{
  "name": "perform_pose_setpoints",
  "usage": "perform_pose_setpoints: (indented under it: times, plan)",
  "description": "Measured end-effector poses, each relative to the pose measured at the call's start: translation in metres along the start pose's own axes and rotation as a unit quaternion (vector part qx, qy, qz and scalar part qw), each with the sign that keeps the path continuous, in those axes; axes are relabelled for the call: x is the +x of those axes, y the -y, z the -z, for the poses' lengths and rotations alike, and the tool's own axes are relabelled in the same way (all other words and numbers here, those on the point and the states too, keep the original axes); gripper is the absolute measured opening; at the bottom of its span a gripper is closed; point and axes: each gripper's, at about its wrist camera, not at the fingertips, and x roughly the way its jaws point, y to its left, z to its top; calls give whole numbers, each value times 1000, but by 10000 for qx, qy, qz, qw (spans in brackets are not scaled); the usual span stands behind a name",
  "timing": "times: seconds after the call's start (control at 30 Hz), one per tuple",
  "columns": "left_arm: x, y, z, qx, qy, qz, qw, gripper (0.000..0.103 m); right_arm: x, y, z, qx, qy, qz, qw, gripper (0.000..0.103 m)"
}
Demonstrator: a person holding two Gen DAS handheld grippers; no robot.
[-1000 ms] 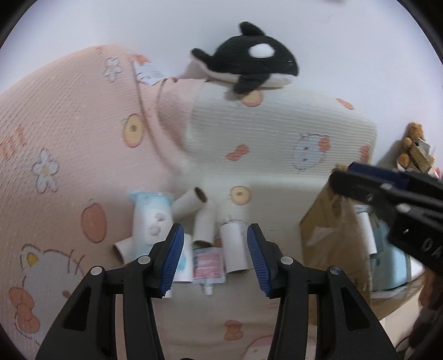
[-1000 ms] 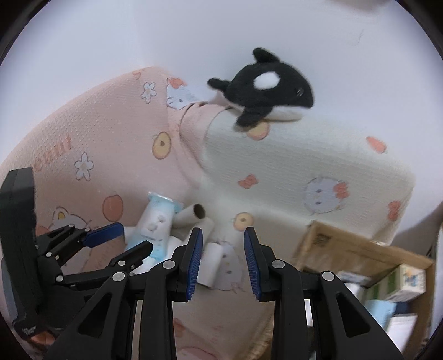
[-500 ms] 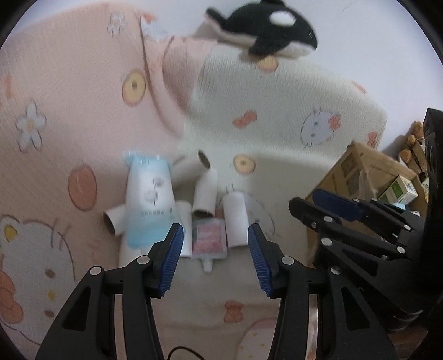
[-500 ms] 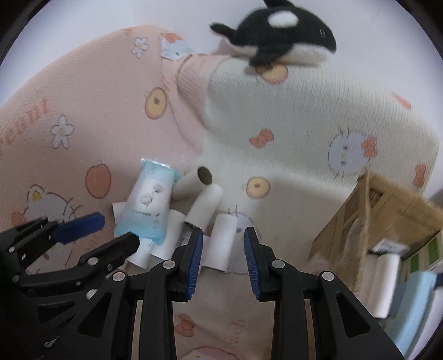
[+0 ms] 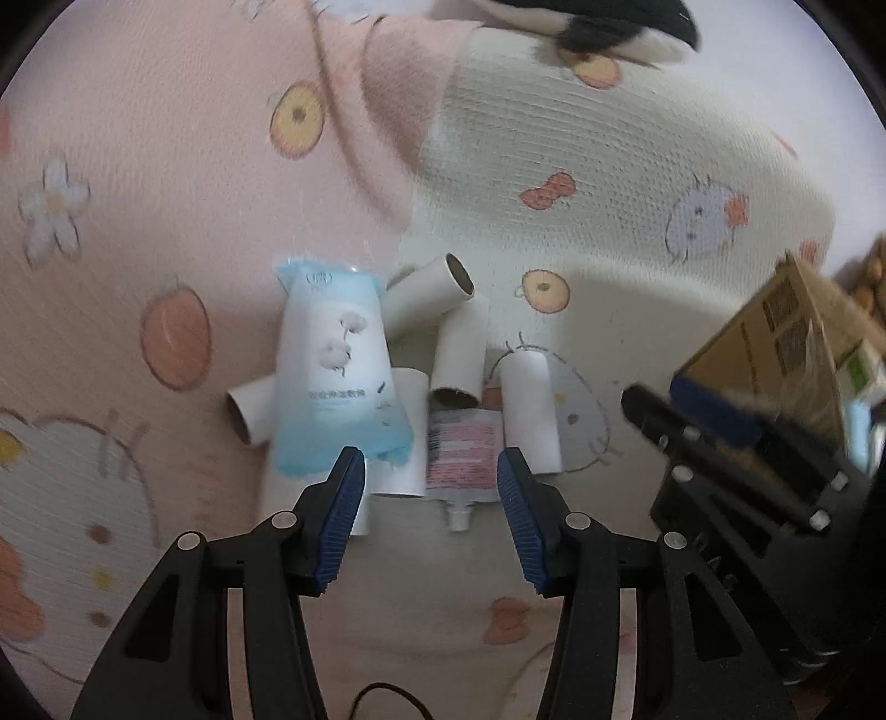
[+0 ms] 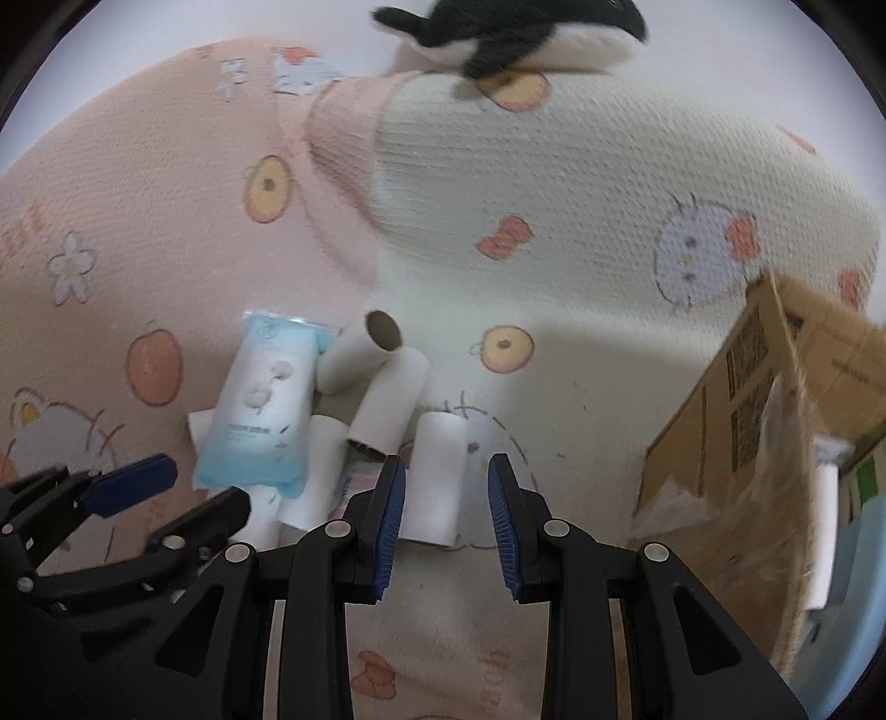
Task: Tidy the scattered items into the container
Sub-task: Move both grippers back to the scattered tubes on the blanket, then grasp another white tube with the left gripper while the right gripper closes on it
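Observation:
On a patterned blanket lies a pile: a blue-and-white pouch, several white cardboard tubes and a small pink spout pouch. My left gripper hovers open just above the pink pouch and a tube end, nothing between its pads. My right gripper hangs over the rightmost tube, its pads a narrow gap apart and empty. The open cardboard box stands to the right with packets inside. In the other view each gripper shows beside the pile: right gripper, left gripper.
A black-and-white orca plush rests on top of the cream pillow behind the pile. The box's near flap leans toward the pile. Bare blanket lies in front of the grippers.
Both grippers have sunk toward the pile, which now looks larger and nearer. The right gripper has dropped beside the box in the left view. Jaw gaps look the same.

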Motion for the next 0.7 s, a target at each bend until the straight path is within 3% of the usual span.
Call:
perform_pose_setpoints:
  times: [0.1, 0.3, 0.37, 0.43, 0.57, 0.7]
  plan:
    - [7, -6, -2, -180, 233, 279, 9992, 54, 14, 6, 8, 355, 11, -39, 9994, 27]
    - [22, 8, 2, 250, 951, 181, 9950, 54, 41, 11, 25, 499, 113, -316, 9982, 27]
    - [31, 9, 6, 246, 1041, 524, 9929, 54, 49, 13, 31, 571, 71, -480, 9972, 27]
    - [37, 8, 8, 223, 1079, 803, 9907, 45, 58, 15, 37, 622, 62, -517, 9967, 27]
    - [42, 4, 13, 99, 1135, 1158, 9867, 42, 69, 11, 50, 293, 180, -529, 9980, 27]
    - [50, -8, 13, -270, 1021, 2110, 9718, 41, 77, 11, 60, 136, 263, -730, 9969, 27]
